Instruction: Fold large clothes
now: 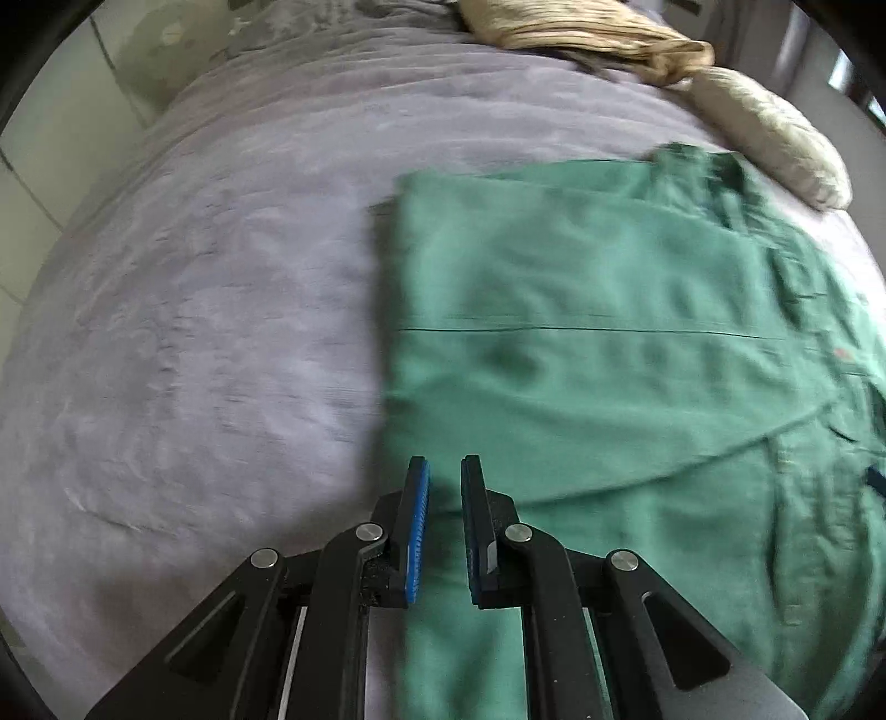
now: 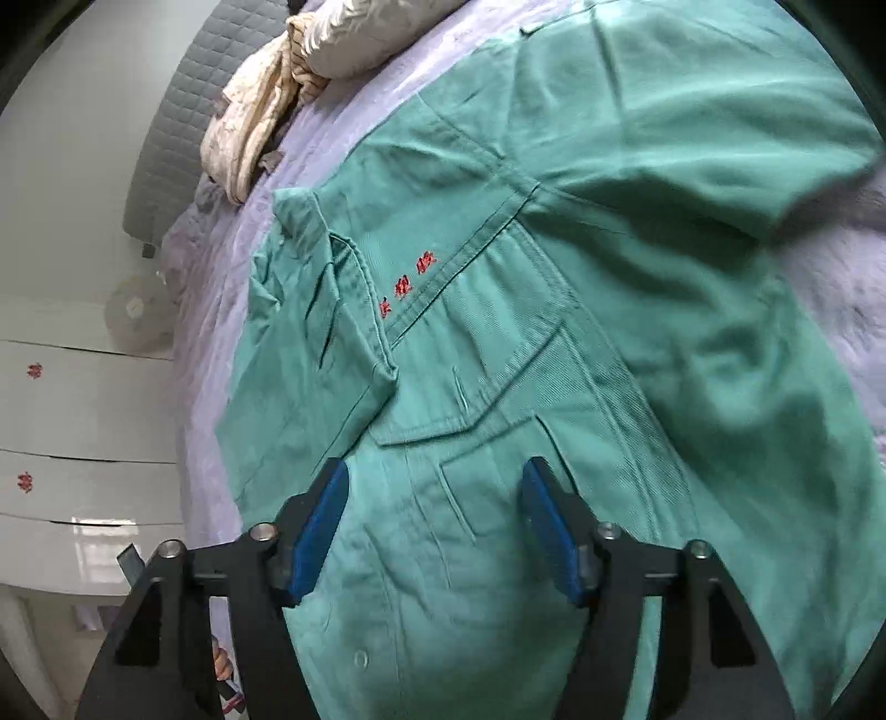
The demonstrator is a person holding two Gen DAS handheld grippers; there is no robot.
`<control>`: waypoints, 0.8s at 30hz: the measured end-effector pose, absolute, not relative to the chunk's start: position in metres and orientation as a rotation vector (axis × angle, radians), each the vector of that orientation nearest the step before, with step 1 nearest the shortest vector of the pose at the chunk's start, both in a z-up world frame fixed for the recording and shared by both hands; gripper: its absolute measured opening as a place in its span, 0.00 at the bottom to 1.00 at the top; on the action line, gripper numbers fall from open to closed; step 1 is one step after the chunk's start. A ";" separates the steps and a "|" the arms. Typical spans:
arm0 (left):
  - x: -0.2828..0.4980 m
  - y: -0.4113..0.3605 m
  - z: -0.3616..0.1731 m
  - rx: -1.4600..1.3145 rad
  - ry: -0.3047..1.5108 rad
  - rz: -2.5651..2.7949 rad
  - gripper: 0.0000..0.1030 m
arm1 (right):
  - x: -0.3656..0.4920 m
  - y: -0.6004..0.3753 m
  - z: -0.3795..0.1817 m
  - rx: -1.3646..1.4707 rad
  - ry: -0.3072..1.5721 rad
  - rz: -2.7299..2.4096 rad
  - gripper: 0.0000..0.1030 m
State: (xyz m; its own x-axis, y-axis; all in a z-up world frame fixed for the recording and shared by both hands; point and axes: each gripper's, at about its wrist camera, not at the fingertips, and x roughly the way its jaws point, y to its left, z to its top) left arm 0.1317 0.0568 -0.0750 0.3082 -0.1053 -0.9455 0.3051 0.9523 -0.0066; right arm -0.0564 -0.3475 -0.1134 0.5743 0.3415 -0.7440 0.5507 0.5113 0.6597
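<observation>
A large green work shirt [image 1: 581,332] lies spread on the bed, with its straight folded edge to the left in the left wrist view. My left gripper [image 1: 446,462] hovers over that edge with its blue pads nearly together and nothing caught between them. In the right wrist view the shirt [image 2: 554,277] fills the frame, showing its collar, red embroidered characters [image 2: 407,282] and a chest pocket flap [image 2: 470,387]. My right gripper [image 2: 437,471] stands open just above the fabric below that pocket, holding nothing. A sleeve is folded across at the upper right.
The lavender bed cover [image 1: 194,332] stretches bare to the left of the shirt. A crumpled beige blanket [image 1: 581,27] and a pale pillow [image 1: 775,138] lie at the far end. A grey quilted headboard [image 2: 183,111] and white drawers [image 2: 83,399] stand beside the bed.
</observation>
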 end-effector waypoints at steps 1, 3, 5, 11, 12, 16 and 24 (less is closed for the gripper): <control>0.130 0.049 -0.074 0.183 1.232 -0.285 0.13 | -0.062 -0.349 -0.111 1.078 0.997 -0.150 0.67; 0.124 0.027 -0.071 0.182 1.236 -0.317 0.13 | -0.066 -0.352 -0.110 1.086 0.990 -0.152 0.68; 0.116 0.000 -0.071 0.213 1.239 -0.349 0.47 | -0.074 -0.358 -0.109 1.100 0.985 -0.153 0.70; 0.085 -0.067 -0.069 0.291 1.191 -0.401 1.00 | -0.100 -0.383 -0.105 1.146 0.932 -0.173 0.77; 0.081 -0.074 -0.068 0.291 1.195 -0.411 1.00 | -0.106 -0.388 -0.104 1.153 0.923 -0.179 0.77; 0.072 -0.109 -0.069 0.328 1.200 -0.436 1.00 | -0.128 -0.414 -0.101 1.186 0.873 -0.209 0.82; 0.057 -0.173 -0.070 0.373 1.216 -0.500 1.00 | -0.174 -0.477 -0.095 1.215 0.753 -0.318 1.00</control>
